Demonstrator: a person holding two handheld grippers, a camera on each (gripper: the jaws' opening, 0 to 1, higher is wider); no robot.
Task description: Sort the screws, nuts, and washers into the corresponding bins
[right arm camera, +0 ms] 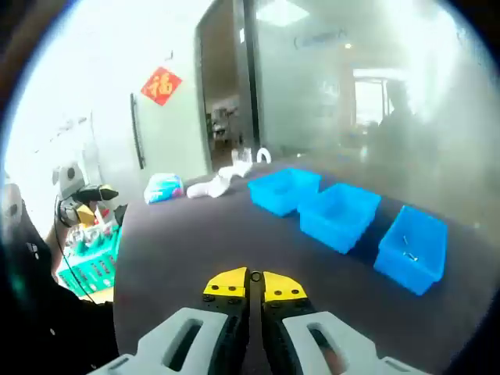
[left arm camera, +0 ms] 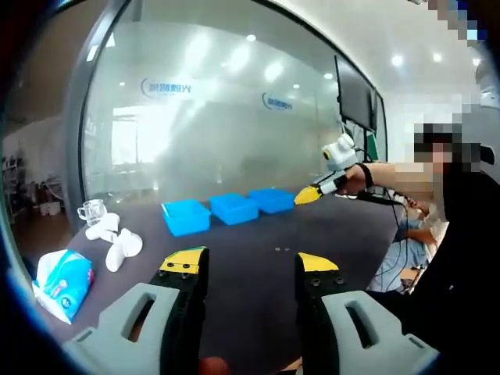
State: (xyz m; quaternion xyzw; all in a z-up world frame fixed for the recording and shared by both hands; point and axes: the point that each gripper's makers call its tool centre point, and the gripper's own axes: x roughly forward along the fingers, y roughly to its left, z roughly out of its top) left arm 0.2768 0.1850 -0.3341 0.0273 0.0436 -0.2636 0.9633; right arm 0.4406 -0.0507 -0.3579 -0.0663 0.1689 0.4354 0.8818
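- Ahead of the left gripper [left arm camera: 251, 264], three blue bins [left arm camera: 232, 208] are sitting in a row on the dark worktop [left arm camera: 250, 258], well apart from its yellow tips.
- The left gripper's jaws are standing wide apart, holding nothing.
- Between that gripper and the bins, a few tiny pieces of hardware [left arm camera: 280, 249] are lying loose; they are too small to tell apart.
- Off to its left, a tissue pack [left arm camera: 62, 281], white objects [left arm camera: 116, 238] and a glass cup [left arm camera: 91, 210] are resting.
- The right gripper [right arm camera: 251, 285] is hovering over the worktop with its jaws pressed together; a small dark piece seems to be pinched at the tips, though I cannot tell what.
- In the bin [right arm camera: 412, 247] furthest to its right, a small metal part [right arm camera: 408, 251] is lying.
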